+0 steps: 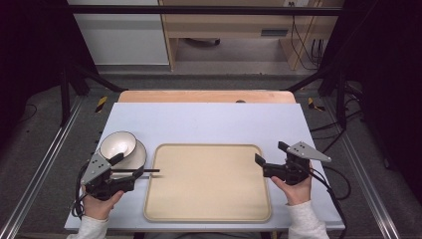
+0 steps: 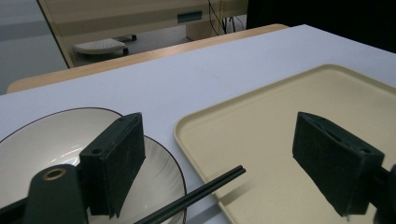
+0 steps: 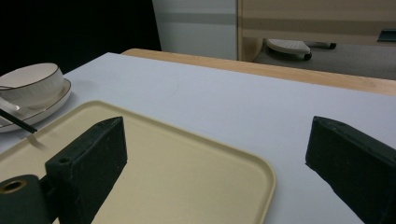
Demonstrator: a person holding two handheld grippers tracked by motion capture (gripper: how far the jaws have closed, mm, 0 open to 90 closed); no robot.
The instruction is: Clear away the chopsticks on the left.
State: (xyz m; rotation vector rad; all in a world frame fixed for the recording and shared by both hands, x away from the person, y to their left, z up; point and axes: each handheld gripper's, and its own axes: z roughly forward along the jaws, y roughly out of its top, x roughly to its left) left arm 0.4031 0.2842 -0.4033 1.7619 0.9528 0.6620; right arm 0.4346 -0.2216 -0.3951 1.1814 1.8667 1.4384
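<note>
A pair of black chopsticks (image 1: 135,171) rests across the rim of a white plate (image 1: 139,158), tips over the left edge of a beige tray (image 1: 209,181). A white bowl (image 1: 118,143) sits on that plate. My left gripper (image 1: 124,172) is by the plate, open, and the chopsticks (image 2: 196,195) pass between its jaws without touching the pads. In the left gripper view the left gripper (image 2: 217,140) spans the plate (image 2: 161,177) and tray (image 2: 280,107). My right gripper (image 1: 271,153) stands open and holds nothing at the tray's right edge; the right gripper (image 3: 215,135) faces the tray (image 3: 187,158) and bowl (image 3: 30,84).
The tray lies on a pale blue-white table top (image 1: 209,119) with a wooden strip (image 1: 204,96) along its far edge. Dark frame rails flank the table on both sides. Cables trail from each gripper toward the near corners.
</note>
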